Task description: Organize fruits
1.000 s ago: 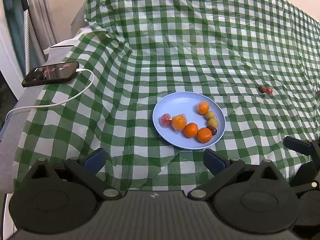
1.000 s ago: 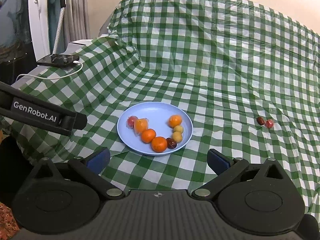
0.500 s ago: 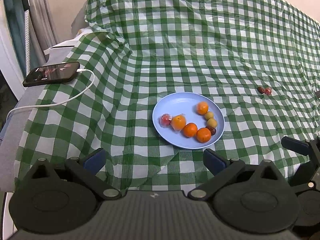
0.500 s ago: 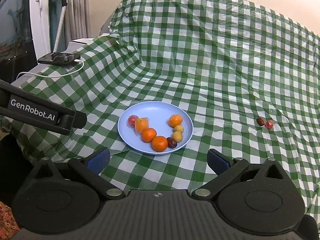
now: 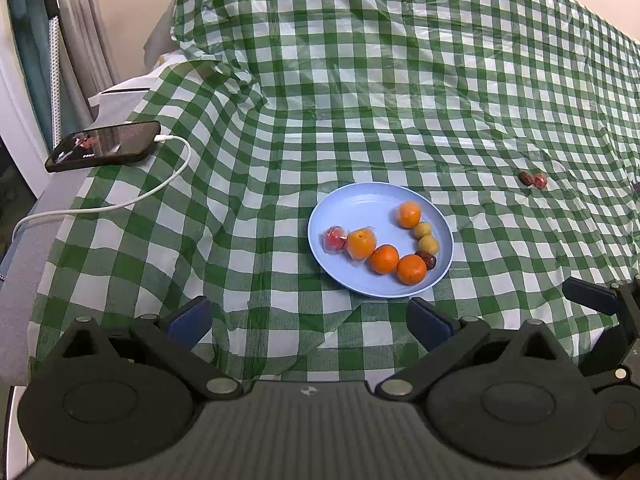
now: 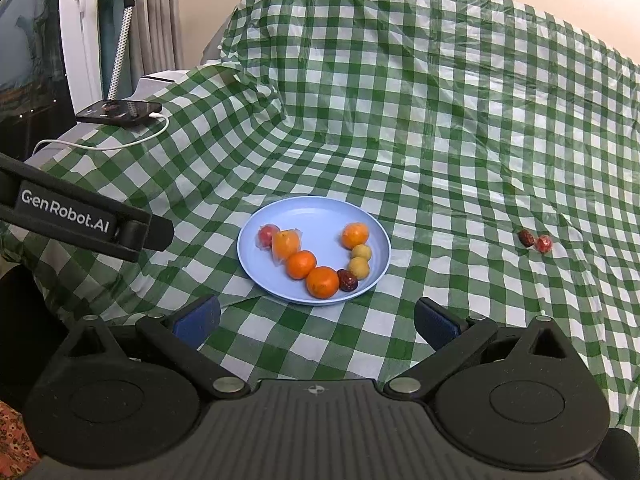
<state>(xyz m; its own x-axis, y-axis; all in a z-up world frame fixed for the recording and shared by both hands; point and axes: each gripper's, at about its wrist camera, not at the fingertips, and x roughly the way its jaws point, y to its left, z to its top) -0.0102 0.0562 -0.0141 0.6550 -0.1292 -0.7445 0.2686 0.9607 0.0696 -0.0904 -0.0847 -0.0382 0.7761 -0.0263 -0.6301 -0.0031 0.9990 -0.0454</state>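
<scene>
A: Where are the loose fruits?
B: Dried date (image 6: 526, 237) and wrapped red fruit (image 6: 544, 244), touching, right of the blue plate (image 6: 280, 216). Right tool (image 6: 316, 318) nearer; both tools spread, empty.

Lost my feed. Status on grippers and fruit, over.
Left gripper and right gripper open, empty. Blue plate holds eight fruits. Two small fruits loose on cloth, right. Path clear.
</scene>
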